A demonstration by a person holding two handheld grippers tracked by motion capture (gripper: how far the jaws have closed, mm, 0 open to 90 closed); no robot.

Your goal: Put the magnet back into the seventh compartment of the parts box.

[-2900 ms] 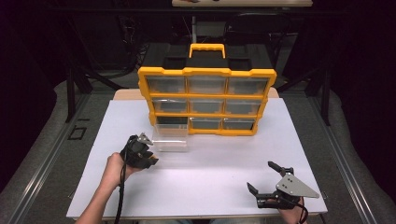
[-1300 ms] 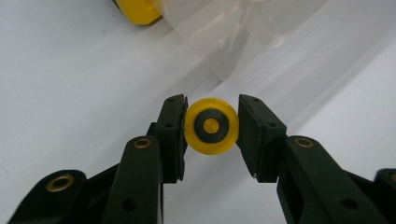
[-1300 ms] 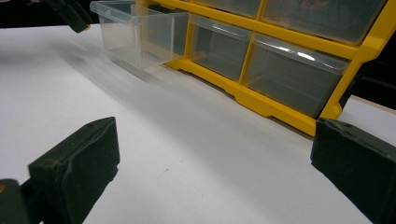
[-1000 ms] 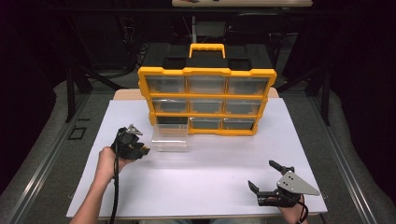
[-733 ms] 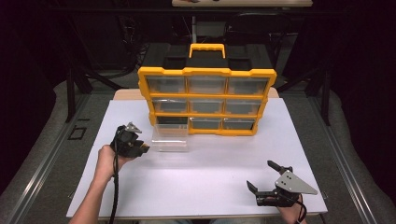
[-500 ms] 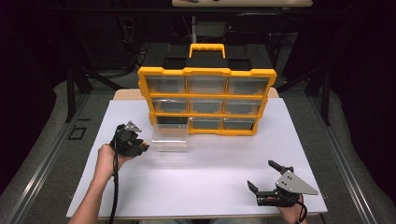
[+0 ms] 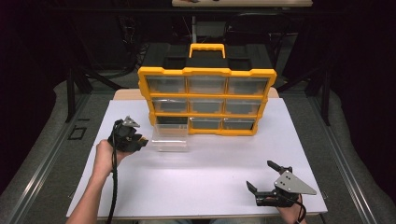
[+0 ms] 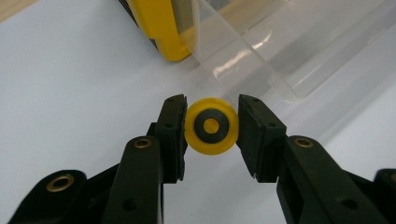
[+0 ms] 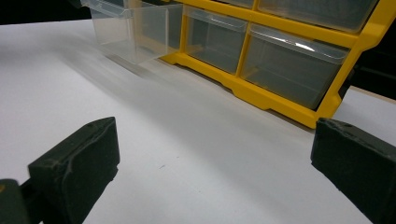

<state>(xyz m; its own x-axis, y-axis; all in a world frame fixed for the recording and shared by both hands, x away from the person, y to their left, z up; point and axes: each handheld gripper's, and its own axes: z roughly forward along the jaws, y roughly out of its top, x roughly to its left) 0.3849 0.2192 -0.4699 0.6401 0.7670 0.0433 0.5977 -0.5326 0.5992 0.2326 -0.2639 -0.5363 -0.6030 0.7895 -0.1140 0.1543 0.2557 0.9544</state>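
Yellow wheel (image 8: 211,126) clamped in my left claw (image 7: 133,140) | claw has drifted left since earlier, now at left-centre beside pulled-out clear drawer (image 7: 171,137) | drop into drawer likely next | right claw (image 7: 267,183) spread, idle, lower right.

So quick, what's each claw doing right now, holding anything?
Left claw: closed on a small yellow wheel beside the pulled-out clear drawer.
Right claw: open, holding nothing.
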